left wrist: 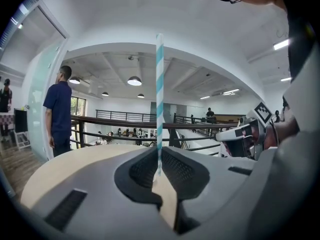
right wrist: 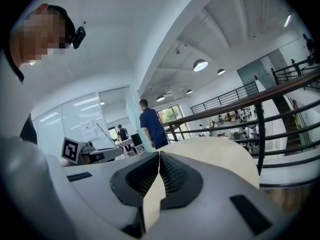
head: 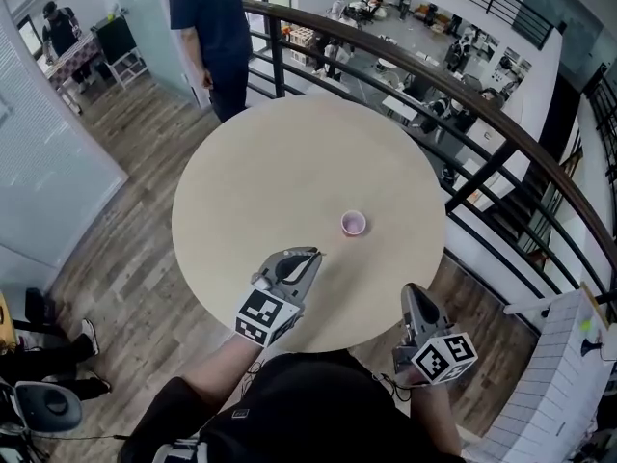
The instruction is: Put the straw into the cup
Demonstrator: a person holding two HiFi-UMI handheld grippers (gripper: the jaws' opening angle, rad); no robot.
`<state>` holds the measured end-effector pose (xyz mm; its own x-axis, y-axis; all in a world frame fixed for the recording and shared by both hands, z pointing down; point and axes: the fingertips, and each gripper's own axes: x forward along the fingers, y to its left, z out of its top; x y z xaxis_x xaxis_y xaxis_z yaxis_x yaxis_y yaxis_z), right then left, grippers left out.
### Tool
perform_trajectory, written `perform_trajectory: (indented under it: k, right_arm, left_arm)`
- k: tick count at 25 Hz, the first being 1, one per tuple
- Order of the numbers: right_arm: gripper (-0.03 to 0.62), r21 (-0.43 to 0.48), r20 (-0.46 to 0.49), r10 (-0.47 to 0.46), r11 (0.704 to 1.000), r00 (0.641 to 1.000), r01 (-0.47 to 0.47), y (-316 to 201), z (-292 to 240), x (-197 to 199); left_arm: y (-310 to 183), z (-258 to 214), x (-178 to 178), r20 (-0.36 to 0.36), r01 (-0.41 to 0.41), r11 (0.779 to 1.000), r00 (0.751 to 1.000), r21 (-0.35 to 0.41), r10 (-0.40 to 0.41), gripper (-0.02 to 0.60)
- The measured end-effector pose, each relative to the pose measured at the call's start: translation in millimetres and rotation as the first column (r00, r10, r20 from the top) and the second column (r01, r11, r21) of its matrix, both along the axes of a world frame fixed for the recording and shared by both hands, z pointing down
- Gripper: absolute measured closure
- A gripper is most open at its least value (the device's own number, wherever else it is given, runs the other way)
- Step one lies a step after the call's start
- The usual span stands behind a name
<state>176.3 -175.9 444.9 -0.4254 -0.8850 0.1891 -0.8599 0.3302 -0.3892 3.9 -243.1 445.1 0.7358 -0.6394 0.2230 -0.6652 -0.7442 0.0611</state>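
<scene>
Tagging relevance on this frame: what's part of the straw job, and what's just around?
Job: straw, held in left gripper; cup.
Around: right gripper, shut and empty; table; person; railing.

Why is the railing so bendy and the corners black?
Head view: the wide lens bows the railing around the round table. Left gripper view: black corners frame the picture, while the straw in the middle looks straight. Right gripper view: same black corners, and the railing curves.
</scene>
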Motion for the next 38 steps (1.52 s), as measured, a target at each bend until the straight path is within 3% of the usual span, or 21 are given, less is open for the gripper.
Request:
perform_trajectory:
  k: [10,17,24,30,38]
  right_arm:
    - [0.571,-0.051,0.023,-0.055,0.997,0.998,0.056,-57,41,12]
    - [0.572,-0.095,0.031,-0.095,0.991,0.995,0.097,-96,71,18]
    - [0.572,-0.120,0.047,-0.122,0.985,0.991,0.127,-148,100,48]
    - [0.572,-0.156,0.056,-0.143,0.976,0.988,0.150,-136,121,21]
    - [0.572,-0.196,0.066,-0.140,0.969,0.988,0.150,-145,141,33]
  left_arm:
    - [-62,26,14,0.032,0.043,0.998,0.999,-0.035,-0.042,0.554]
    - [-93,66,38,0.069,0.040,0.993,0.997,-0.110,-0.033,0.554]
    - [-141,106,93,0.101,0.028,0.988,0.995,-0.155,-0.012,0.554]
    - [-134,136,84,0.121,0.009,0.980,0.992,-0.197,0.015,0.554]
    - [-143,175,105,0.149,-0.009,0.965,0.988,-0.262,0.049,0.554]
